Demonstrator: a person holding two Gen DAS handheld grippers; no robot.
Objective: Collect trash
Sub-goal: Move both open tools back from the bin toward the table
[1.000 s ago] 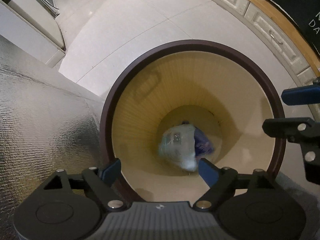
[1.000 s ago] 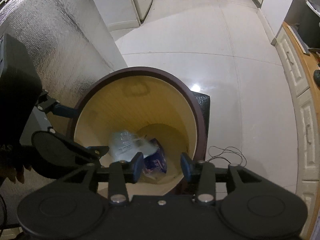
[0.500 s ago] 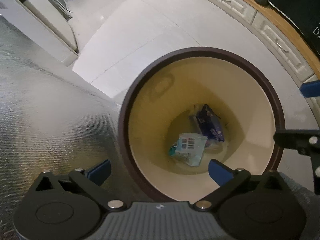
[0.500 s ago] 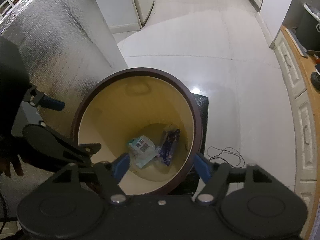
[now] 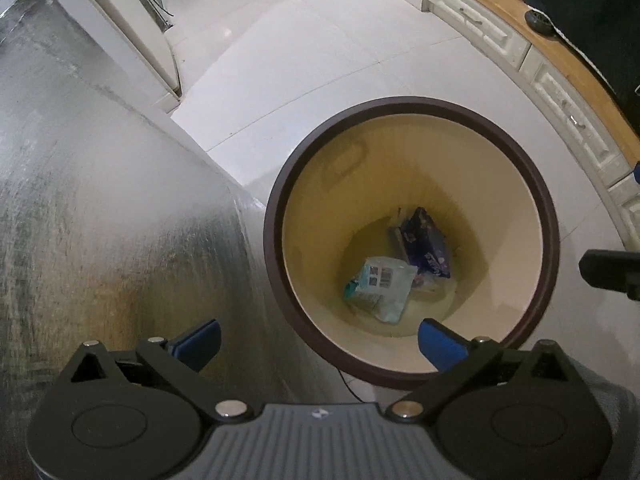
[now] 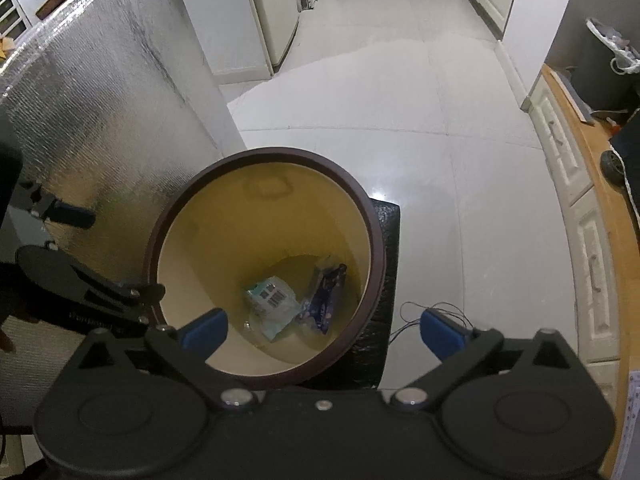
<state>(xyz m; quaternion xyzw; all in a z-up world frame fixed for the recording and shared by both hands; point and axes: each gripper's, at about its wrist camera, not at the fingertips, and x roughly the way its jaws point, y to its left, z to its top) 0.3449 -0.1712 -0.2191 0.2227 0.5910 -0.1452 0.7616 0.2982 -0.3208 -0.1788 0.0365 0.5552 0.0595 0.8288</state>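
A round bin with a dark brown rim (image 5: 412, 100) and cream inside stands on the floor below both grippers. At its bottom lie a pale plastic packet with a barcode (image 5: 380, 284) and a dark blue wrapper (image 5: 428, 244). The same packet (image 6: 274, 304) and wrapper (image 6: 326, 296) show in the right wrist view. My left gripper (image 5: 320, 338) hangs over the bin's near-left rim (image 6: 280, 152), open and empty. My right gripper (image 6: 322, 330) is above the bin's near edge, its jaws opening with nothing between them.
A foil-covered block (image 5: 100, 200) rises close on the bin's left. The bin sits on a black base (image 6: 386, 280), with a thin cable (image 6: 432, 312) on the white tiled floor beside it. White cabinets under a wooden top (image 5: 560, 92) curve along the right.
Both packets have dropped and settled at the bin's bottom. Both grippers have lifted away from the bin, and their jaws have spread wider, the right one by far the more.
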